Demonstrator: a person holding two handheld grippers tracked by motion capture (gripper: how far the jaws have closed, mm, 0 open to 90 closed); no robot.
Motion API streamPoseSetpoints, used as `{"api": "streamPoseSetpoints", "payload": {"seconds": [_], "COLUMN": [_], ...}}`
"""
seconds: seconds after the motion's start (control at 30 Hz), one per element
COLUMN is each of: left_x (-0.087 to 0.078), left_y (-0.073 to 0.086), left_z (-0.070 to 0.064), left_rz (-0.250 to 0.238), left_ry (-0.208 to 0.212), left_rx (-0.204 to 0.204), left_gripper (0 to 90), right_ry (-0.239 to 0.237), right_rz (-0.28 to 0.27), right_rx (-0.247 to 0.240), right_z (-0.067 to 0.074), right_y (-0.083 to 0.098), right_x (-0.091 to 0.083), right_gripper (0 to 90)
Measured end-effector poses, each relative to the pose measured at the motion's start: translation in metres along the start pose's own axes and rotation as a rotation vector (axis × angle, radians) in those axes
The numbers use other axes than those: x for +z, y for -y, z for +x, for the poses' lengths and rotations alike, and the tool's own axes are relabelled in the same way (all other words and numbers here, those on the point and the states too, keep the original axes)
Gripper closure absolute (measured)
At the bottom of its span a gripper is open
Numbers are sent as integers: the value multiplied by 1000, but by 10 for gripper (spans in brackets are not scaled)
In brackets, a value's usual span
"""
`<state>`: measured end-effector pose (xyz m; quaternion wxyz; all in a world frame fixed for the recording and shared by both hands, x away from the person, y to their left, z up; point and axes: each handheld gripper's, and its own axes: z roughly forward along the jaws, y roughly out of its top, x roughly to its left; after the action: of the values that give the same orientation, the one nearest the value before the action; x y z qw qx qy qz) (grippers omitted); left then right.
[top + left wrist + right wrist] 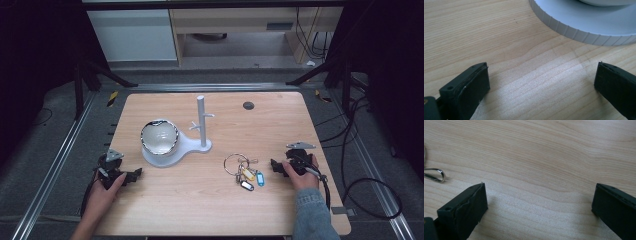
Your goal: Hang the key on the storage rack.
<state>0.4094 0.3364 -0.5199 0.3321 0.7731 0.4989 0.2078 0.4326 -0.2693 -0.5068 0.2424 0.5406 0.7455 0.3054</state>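
Note:
A bunch of keys (244,171) on a large metal ring, with yellow, blue and dark tags, lies on the wooden table (200,200) right of centre. A metal loop of that key bunch (435,175) shows at the left edge of the right gripper view. My right gripper (276,166) rests on the table just right of the keys, open, with bare wood between its jaws (539,205). My left gripper (136,175) lies at the table's front left, open and empty (541,82), just in front of the white stand's ribbed base (584,25).
A white stand (177,147) with an upright peg post (201,120) holds a white bowl with a dark rim (159,136) on its round base, left of centre. A small dark round disc (248,105) sits in the tabletop at the back. Cables trail off the right side.

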Motion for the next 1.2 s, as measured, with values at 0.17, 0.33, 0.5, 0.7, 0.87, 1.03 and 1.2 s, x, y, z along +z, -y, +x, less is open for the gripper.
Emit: {"api": "streamPoseSetpoints", "payload": {"seconds": [0.17,0.33,0.5,0.7,0.87,1.03,1.2], "left_x": [0,0,0,0,0,0,0], "left_y": [0,0,0,0,0,0,0], "left_z": [0,0,0,0,0,0,0], "left_rz": [0,0,0,2,2,3,3], "left_ry": [0,0,0,-1,-1,-1,-1], "left_rx": [0,0,0,2,1,1,1], "left_gripper": [0,0,0,0,0,0,0], "right_ry": [2,-6,-16,-47,-75,-110,-159], "right_rz": [0,-2,-4,30,62,142,198], "right_rx": [5,1,-12,-66,-118,-165,-213], "right_z": [0,0,-1,4,9,11,15], "right_y": [0,0,1,-3,-13,-24,-41], "right_x": [0,0,-2,-11,-21,-25,-28], "right_gripper": [3,4,37,158,173,215,327]}}
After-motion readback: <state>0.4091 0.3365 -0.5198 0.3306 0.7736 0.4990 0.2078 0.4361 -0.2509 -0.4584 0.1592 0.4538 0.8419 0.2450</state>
